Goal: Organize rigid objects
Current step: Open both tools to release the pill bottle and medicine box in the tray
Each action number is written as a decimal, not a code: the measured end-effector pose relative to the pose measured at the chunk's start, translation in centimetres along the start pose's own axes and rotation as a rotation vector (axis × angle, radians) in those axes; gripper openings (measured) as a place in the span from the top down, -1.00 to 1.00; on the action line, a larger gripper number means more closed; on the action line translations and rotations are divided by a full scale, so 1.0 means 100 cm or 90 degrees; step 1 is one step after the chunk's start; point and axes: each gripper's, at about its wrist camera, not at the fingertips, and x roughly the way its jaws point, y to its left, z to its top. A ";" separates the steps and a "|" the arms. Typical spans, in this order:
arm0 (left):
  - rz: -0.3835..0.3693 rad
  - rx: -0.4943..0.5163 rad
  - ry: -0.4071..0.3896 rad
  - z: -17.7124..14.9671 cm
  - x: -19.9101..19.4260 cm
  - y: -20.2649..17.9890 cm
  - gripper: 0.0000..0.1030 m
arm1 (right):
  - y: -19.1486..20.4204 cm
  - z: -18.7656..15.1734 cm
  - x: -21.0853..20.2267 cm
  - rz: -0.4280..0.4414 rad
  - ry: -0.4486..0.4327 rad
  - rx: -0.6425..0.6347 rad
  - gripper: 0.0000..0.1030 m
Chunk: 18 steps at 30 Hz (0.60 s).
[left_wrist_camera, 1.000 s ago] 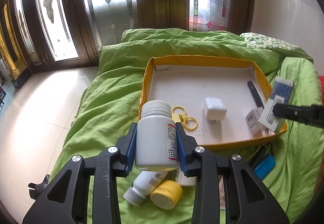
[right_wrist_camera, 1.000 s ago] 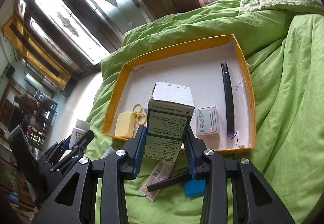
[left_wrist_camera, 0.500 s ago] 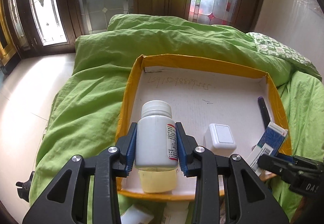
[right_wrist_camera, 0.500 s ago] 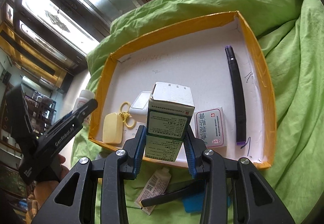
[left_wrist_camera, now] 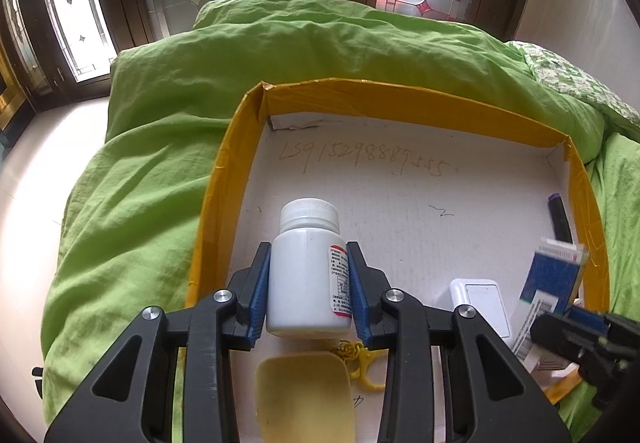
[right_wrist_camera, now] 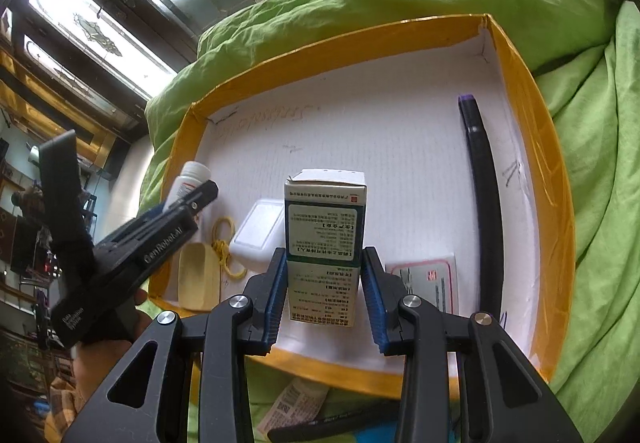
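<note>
My left gripper (left_wrist_camera: 308, 295) is shut on a white pill bottle (left_wrist_camera: 307, 267) with a ribbed cap, held upright over the near left part of the yellow-rimmed tray (left_wrist_camera: 400, 103). In the right wrist view my right gripper (right_wrist_camera: 325, 295) is shut on a green and white medicine box (right_wrist_camera: 325, 231), held upright over the tray's (right_wrist_camera: 532, 131) near edge. The left gripper (right_wrist_camera: 168, 227) with the pill bottle (right_wrist_camera: 188, 183) shows at the left there. The medicine box (left_wrist_camera: 554, 283) and the right gripper's black body appear at the right of the left wrist view.
Inside the tray lie a pale yellow case (left_wrist_camera: 304, 399) with a yellow clasp (right_wrist_camera: 224, 247), a white charger (right_wrist_camera: 260, 231), a flat pink-edged box (right_wrist_camera: 428, 283) and a black pen (right_wrist_camera: 484, 203). Green bedding (left_wrist_camera: 160, 163) surrounds the tray. A small tube (right_wrist_camera: 296, 403) and other loose items lie in front of it.
Both grippers have moved forward and down over the tray with their loads. The loose items on the bedding have dropped out of the left wrist view; the pale yellow case now lies under the bottle.
</note>
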 end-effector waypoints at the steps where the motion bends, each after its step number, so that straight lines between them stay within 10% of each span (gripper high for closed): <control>1: 0.001 0.003 0.002 -0.001 0.002 -0.001 0.36 | 0.000 0.003 0.001 0.000 -0.005 0.001 0.37; 18: 0.011 0.015 -0.003 0.009 0.016 0.003 0.35 | -0.037 0.059 0.004 -0.049 -0.113 0.067 0.38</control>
